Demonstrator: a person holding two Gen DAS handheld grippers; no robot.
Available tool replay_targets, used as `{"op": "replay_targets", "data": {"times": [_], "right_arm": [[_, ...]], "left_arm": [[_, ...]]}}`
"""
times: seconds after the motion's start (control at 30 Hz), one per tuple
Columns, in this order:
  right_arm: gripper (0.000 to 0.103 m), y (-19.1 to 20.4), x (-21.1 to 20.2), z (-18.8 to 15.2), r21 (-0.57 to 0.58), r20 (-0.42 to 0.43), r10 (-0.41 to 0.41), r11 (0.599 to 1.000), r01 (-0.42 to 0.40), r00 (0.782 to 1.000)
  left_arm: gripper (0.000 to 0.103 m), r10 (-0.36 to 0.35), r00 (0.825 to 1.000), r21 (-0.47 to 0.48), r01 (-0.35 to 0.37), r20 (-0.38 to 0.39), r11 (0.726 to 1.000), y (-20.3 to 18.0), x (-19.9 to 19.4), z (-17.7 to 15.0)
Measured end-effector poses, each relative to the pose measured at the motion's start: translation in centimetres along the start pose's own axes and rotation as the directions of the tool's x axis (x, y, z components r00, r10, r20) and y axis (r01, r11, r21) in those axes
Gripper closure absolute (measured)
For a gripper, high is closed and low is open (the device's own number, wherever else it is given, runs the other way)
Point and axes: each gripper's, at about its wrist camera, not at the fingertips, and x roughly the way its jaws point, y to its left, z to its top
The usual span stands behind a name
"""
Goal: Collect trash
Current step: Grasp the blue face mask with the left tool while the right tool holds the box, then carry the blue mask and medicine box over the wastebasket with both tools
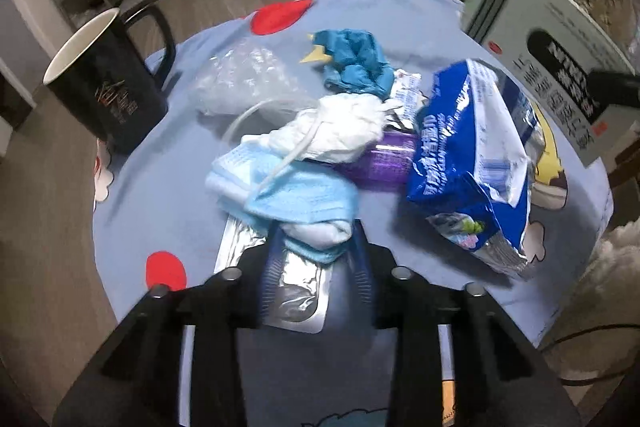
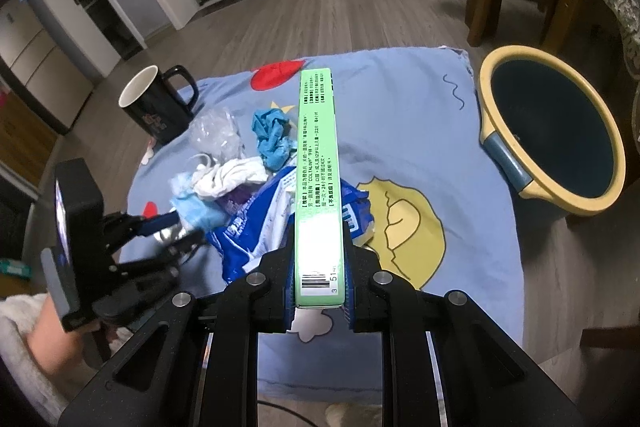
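Clamping a long green medicine box (image 2: pixel 318 183) in the right gripper (image 2: pixel 319 291), left gripper (image 1: pixel 316 247) pinching a crumpled blue mask (image 1: pixel 296 199)

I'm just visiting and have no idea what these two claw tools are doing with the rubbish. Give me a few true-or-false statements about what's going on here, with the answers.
1. The right gripper is clamped on a green box. True.
2. The left gripper is empty. False: it pinches the light blue face mask.
3. The black mug lies tipped over. False: it stands upright.
4. A yellow-rimmed bin sits on the floor beside the blue cloth. True.
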Motion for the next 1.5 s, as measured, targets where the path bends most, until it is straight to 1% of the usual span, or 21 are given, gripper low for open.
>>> {"op": "replay_targets", "data": {"times": [0.03,0.07,0.2,0.3,0.47,0.6,0.77,0.87,0.97,1.13,1.23,1.37,1.5], "right_arm": [[0.084,-0.1,0.0,0.1,0.001,0.000,0.001,1.000,-0.001,1.000],[0.084,-0.1,0.0,0.1,0.003,0.001,0.002,1.000,-0.002,1.000],[0.084,-0.1,-0.3,0.4,0.011,0.014,0.015,1.000,-0.015,1.000],[0.084,0.0,-0.8,0.8,0.009,0.032,0.021,1.000,-0.021,0.999],[0.084,-0.1,-2.4,1.5,-0.008,0.080,0.013,1.000,-0.012,0.997],[0.084,-0.5,-4.6,2.4,-0.031,0.145,-0.013,0.999,0.017,0.989],[0.084,-2.9,-6.9,4.0,-0.014,0.209,-0.037,0.999,0.041,0.977],[0.084,-5.4,-7.7,5.1,0.046,0.231,-0.038,0.999,0.028,0.972],[0.084,-7.8,-8.1,5.9,0.103,0.245,-0.052,0.994,0.027,0.968],[0.084,-11.4,-8.1,7.1,0.169,0.243,-0.100,0.984,0.059,0.965],[0.084,-14.1,-8.0,7.4,0.216,0.232,-0.132,0.973,0.081,0.964],[0.083,-17.8,-7.2,7.7,0.284,0.193,-0.173,0.952,0.113,0.966],[0.084,-19.9,-5.8,8.1,0.311,0.155,-0.187,0.941,0.132,0.970]], "left_arm": [[0.079,-0.007,1.000,-0.012,0.007,0.010,1.000,0.2,-0.4,0.1],[0.081,-0.007,1.000,-0.019,0.008,0.020,1.000,0.4,-0.7,0.2],[0.082,-0.016,0.997,-0.044,0.020,0.071,0.999,0.6,-3.0,0.5],[0.082,-0.019,0.994,-0.032,0.023,0.110,0.999,0.2,-4.8,0.6],[0.082,-0.020,0.979,0.001,0.020,0.202,1.000,-1.1,-8.5,1.3],[0.082,-0.002,0.967,0.044,-0.009,0.256,0.999,-2.5,-10.9,2.5],[0.082,-0.019,0.953,0.076,-0.004,0.302,0.997,-3.9,-13.5,4.3],[0.082,-0.051,0.943,0.101,0.019,0.328,0.995,-5.2,-14.6,6.0],[0.082,-0.082,0.930,0.149,0.029,0.358,0.988,-7.1,-15.4,7.9],[0.082,-0.175,0.914,0.218,0.098,0.365,0.971,-10.6,-15.3,10.5],[0.082,-0.211,0.910,0.255,0.122,0.356,0.959,-12.4,-14.5,11.5],[0.082,-0.244,0.913,0.281,0.152,0.327,0.948,-14.4,-13.1,12.9],[0.082,-0.254,0.920,0.303,0.162,0.297,0.939,-16.0,-10.9,14.0]]}}
